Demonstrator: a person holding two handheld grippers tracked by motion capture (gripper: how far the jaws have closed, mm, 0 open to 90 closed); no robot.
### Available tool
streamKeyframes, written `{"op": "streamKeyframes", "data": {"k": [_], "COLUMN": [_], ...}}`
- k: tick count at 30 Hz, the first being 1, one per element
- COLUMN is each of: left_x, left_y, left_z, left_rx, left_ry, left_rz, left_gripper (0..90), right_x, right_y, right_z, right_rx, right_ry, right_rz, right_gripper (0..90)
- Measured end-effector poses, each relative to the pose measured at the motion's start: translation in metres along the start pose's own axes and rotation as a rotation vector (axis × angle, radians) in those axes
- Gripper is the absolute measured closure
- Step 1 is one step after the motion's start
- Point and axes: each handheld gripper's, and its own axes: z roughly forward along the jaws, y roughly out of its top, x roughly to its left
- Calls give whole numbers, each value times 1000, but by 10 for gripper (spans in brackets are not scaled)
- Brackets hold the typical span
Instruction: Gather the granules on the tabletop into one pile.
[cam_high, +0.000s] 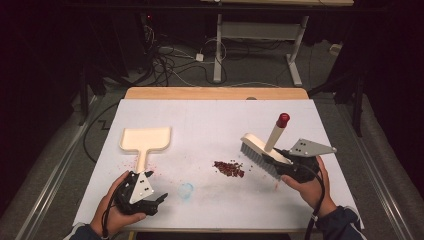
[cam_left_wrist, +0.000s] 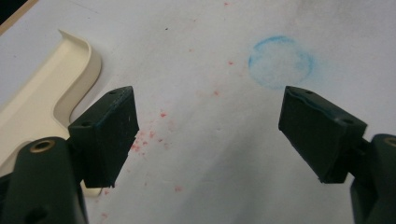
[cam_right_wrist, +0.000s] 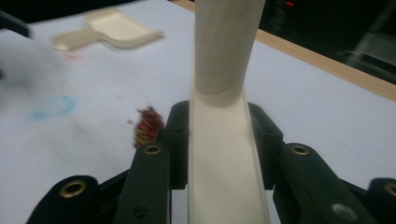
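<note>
Nearest the high camera, two forearms enter from the bottom edge and are cut off at the sleeves. The left hand-held gripper (cam_high: 159, 199) is held low over the white sheet on the bench (cam_high: 215, 93), near the front edge, with its jaws spread wide and nothing between them. In the left gripper view, the bare sheet, scattered red specks and a faint blue ring (cam_left_wrist: 280, 62) are seen between the two pads. The cream dustpan (cam_high: 146, 140) lies flat just beyond this gripper, its handle pointing toward it; in the left gripper view the pan is cropped at the left edge and partly hidden behind one jaw.

The right hand-held gripper (cam_high: 274, 161) is closed on the cream back of the brush (cam_high: 260, 150), which is held tilted, its bristles toward the pile of red crumbs (cam_high: 229, 168). Whether the bristles touch the sheet cannot be determined. The brush handle rises away, ending in a red cap (cam_high: 283, 120). In the right gripper view the brush back fills the gap between the jaws, the bristles are hidden, and the far left is blurred.
</note>
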Motion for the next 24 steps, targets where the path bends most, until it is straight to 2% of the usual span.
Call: {"op": "streamKeyframes", "data": {"k": [2,3,5,8,9,11,14,17,22,24], "left_x": [-1,-1,-2,-3,-3,-3,-3,-3,-3,-2], "left_y": [1,1,2,3,4,5,5,5,6,6], "left_z": [0,1,2,3,3,3,3,3,3,3], "left_rx": [0,0,2,4,3,-4,-5,-4,-7,-9], "left_ry": [-1,-2,-3,-6,-5,-5,-6,-7,-7,-7], "left_rz": [4,5,9,10,11,8,7,7,6,6], "left_gripper": [190,190,190,190,190,190,190,190,190,190], "right_x": [7,9,15,27,32,46,64,79,85,86], "right_y": [-7,-10,-17,-26,-29,-26,-23,-19,-10,-8], "right_z": [-3,-3,0,11,15,20,31,44,53,55], "right_rx": [30,43,71,131,130,130,127,140,114,102], "right_ry": [-93,-123,-166,-225,-236,-278,-292,-327,-354,-344], "right_rz": [-6,-2,52,88,98,66,63,27,78,90], "right_gripper": [675,676,675,676,676,676,675,673,675,675]}}
